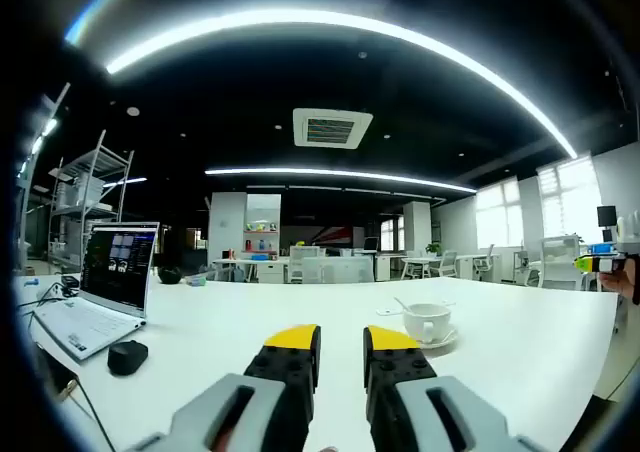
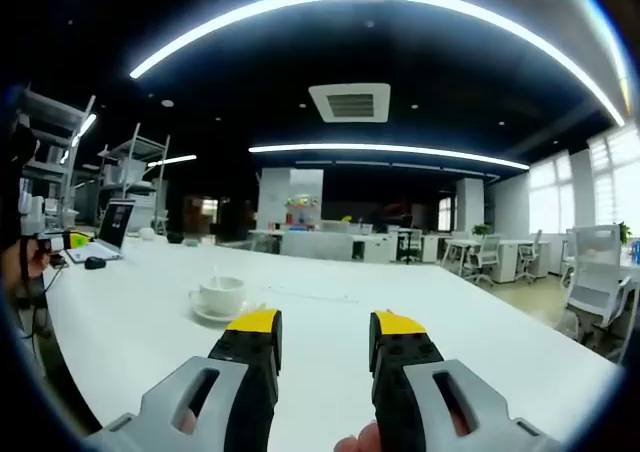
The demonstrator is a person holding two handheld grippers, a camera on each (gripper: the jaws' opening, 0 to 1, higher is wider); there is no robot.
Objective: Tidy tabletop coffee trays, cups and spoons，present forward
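A white cup [image 1: 427, 321] stands on a white saucer [image 1: 440, 340] on the white table [image 1: 240, 322], with a spoon handle [image 1: 401, 303] sticking up from it. My left gripper [image 1: 341, 338] is open, short of the cup, which lies a little to its right. In the right gripper view the same cup [image 2: 221, 294] and saucer [image 2: 215, 314] sit ahead and to the left of my right gripper [image 2: 326, 326], which is open with nothing between its jaws.
An open laptop [image 1: 105, 287] and a black mouse [image 1: 127, 356] lie on the table's left part, with cables near its edge. The laptop [image 2: 112, 230] and mouse [image 2: 95, 263] appear far left. A white chair [image 2: 595, 282] stands right.
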